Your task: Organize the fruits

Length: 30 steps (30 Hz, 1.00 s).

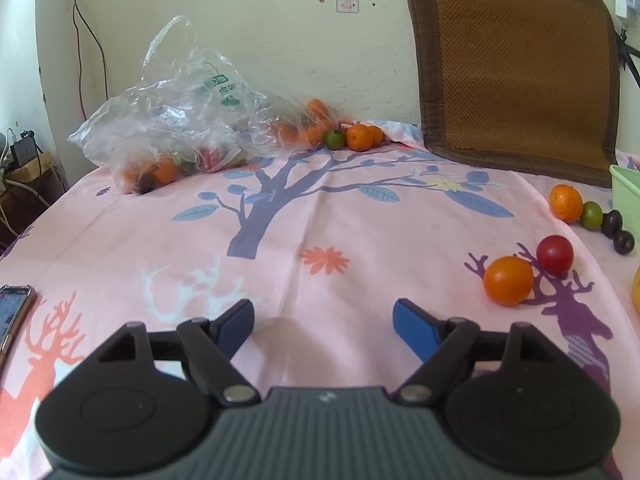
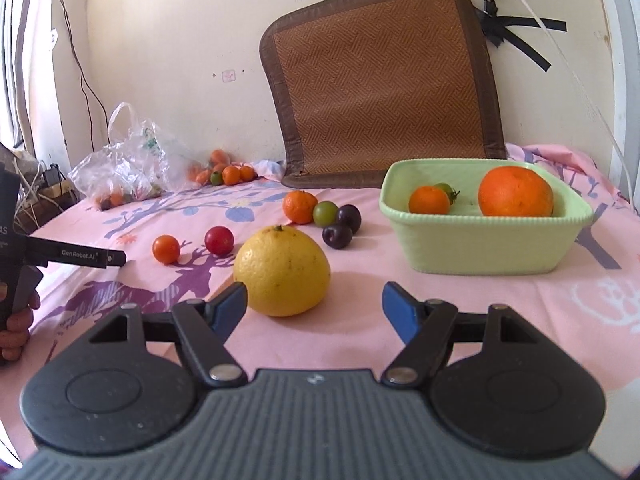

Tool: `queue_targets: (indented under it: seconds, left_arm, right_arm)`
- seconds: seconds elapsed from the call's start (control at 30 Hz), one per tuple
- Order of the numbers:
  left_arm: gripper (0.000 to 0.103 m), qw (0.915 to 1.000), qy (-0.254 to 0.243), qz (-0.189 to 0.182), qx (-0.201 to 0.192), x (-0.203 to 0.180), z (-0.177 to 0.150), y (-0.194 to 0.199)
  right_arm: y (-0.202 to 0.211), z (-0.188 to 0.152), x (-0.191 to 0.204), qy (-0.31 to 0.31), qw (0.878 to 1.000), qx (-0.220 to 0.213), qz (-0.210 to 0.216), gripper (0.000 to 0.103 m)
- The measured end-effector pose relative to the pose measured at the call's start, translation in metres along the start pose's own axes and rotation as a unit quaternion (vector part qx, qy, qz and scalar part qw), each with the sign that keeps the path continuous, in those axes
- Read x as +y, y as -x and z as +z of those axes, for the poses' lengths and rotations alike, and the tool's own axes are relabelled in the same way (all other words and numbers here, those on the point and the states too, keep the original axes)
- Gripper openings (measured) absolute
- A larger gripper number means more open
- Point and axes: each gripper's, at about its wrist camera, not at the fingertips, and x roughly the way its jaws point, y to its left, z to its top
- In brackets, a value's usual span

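Both grippers hang with jaws apart and empty over the pink cloth (image 2: 360, 344): the left gripper (image 1: 323, 320) above bare fabric, the right gripper (image 2: 314, 300) just short of a yellow citrus (image 2: 282, 270) at its 11 o'clock. At 1 o'clock sits the green bowl (image 2: 480, 248), holding a large orange (image 2: 516, 192).

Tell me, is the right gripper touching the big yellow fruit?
Cannot tell. In the right wrist view, the right gripper is open, its left finger overlapping the yellow fruit.
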Motion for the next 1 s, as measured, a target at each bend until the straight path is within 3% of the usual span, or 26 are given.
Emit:
queue_targets:
  seconds: [0.17, 0.27, 0.4, 0.47, 0.53, 0.6, 0.7, 0.83, 0.9, 1.0]
  left_arm:
    - [0.078, 0.9981, 0.012, -0.053, -0.031, 0.001, 0.016, 0.026]
    - [0.078, 0.9911, 0.000, -0.128, -0.036, -0.013, 0.027, 0.041]
    - [0.078, 0.9680, -0.027, -0.249, -0.015, -0.050, 0.038, 0.047]
    - [0.078, 0.9563, -0.046, -0.289, -0.010, -0.071, 0.041, 0.046]
    - [0.068, 0.9456, -0.063, -0.319, 0.004, -0.093, 0.043, 0.042]
    - [0.066, 0.9367, -0.082, -0.340, 0.023, -0.114, 0.044, 0.035]
    - [0.066, 0.9344, -0.106, -0.337, 0.043, -0.135, 0.041, 0.022]
    - [0.067, 0.9198, -0.089, -0.371, 0.093, -0.141, 0.038, 0.001]
    - [0.057, 0.9108, -0.080, -0.392, 0.102, -0.143, 0.036, -0.003]
    - [0.056, 0.9148, -0.085, -0.385, 0.086, -0.149, 0.040, 0.005]
  right_arm:
    - [0.001, 0.000, -0.001, 0.002, 1.000, -0.001, 0.010, 0.076]
    - [-0.001, 0.000, 0.000, 0.005, 1.000, 0.000, 0.013, 0.076]
    - [-0.006, 0.003, 0.002, 0.018, 1.000, 0.009, 0.021, 0.076]
    - [-0.010, 0.006, 0.003, 0.030, 0.999, 0.011, 0.023, 0.076]
    - [-0.014, 0.009, 0.006, 0.042, 0.999, 0.013, 0.024, 0.076]
    - [-0.018, 0.012, 0.009, 0.056, 0.998, 0.015, 0.027, 0.076]
    - [-0.025, 0.017, 0.015, 0.078, 0.996, 0.022, 0.029, 0.076]
    - [-0.036, 0.017, 0.019, 0.092, 0.995, 0.037, 0.031, 0.071]
    - [-0.042, 0.015, 0.017, 0.088, 0.995, 0.047, 0.030, 0.068]
    - [-0.038, 0.016, 0.013, 0.071, 0.996, 0.037, 0.031, 0.066]
